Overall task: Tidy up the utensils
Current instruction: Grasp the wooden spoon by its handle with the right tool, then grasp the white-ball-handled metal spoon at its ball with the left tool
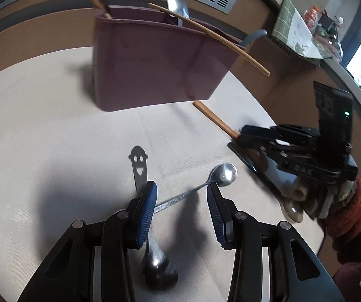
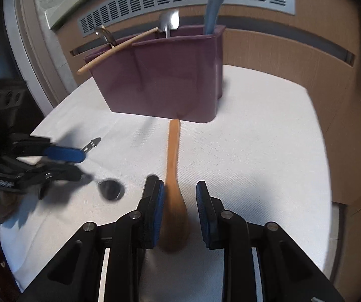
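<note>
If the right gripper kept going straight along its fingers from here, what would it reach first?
The right gripper is open and already straddles the wooden spoon, whose handle runs straight ahead. Following that line, it would most likely meet the front wall of the purple utensil holder, just past the handle's tip; depth is uncertain.

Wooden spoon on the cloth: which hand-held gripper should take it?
Right hand-held gripper: its open jaws already straddle the wooden spoon. The left hand-held gripper sits open over the metal spoons.

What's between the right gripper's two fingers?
In the right wrist view, the wooden spoon lies between the open right gripper fingers, its handle pointing at the purple caddy.
</note>
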Demonstrator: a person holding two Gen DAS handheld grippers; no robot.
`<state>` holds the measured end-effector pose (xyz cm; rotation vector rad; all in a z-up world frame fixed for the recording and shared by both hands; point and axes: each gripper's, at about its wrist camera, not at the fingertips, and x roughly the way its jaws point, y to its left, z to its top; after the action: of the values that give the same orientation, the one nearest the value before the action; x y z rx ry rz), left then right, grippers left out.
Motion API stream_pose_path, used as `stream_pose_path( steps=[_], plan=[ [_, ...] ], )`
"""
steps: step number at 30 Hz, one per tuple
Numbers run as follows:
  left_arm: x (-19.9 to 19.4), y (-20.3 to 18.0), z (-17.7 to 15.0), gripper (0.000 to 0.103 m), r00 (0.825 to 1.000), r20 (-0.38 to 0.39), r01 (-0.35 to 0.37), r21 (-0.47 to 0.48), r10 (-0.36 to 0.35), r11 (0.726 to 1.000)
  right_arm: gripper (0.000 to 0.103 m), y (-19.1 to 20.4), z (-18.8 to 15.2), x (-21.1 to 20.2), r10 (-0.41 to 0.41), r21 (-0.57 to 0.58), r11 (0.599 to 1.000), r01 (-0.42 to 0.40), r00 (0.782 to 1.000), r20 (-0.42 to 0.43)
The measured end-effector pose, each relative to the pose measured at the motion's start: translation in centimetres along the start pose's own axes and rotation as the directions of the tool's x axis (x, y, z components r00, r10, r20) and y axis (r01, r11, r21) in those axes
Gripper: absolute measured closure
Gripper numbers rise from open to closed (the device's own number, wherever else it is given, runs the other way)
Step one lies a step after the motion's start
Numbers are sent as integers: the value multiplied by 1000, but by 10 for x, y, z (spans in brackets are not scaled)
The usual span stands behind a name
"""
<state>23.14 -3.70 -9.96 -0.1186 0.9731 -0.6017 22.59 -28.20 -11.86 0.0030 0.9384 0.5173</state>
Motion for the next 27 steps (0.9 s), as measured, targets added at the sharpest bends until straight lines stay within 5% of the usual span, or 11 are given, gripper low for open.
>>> stream_pose_path(
  steps=[6,9,17,27],
  plan=[
    [-34,1,-17,60,999,49,-19,-69,23,997,79,17,25,28,-84,-64,995,83,996,-21],
    [-48,7,-29,60,999,36,-35,-112,39,993,94,25,23,28,-111,-101,989,109,994,-13],
    [-34,35,-36,60,1000,-10,-29,-288,28,957,94,5,-3,2,-112,-10,994,112,994,-9],
    [-10,47,6,60,994,32,-91,-341,108,936,94,47,-20,-3,19,-112,994,-22,999,-31]
  ],
)
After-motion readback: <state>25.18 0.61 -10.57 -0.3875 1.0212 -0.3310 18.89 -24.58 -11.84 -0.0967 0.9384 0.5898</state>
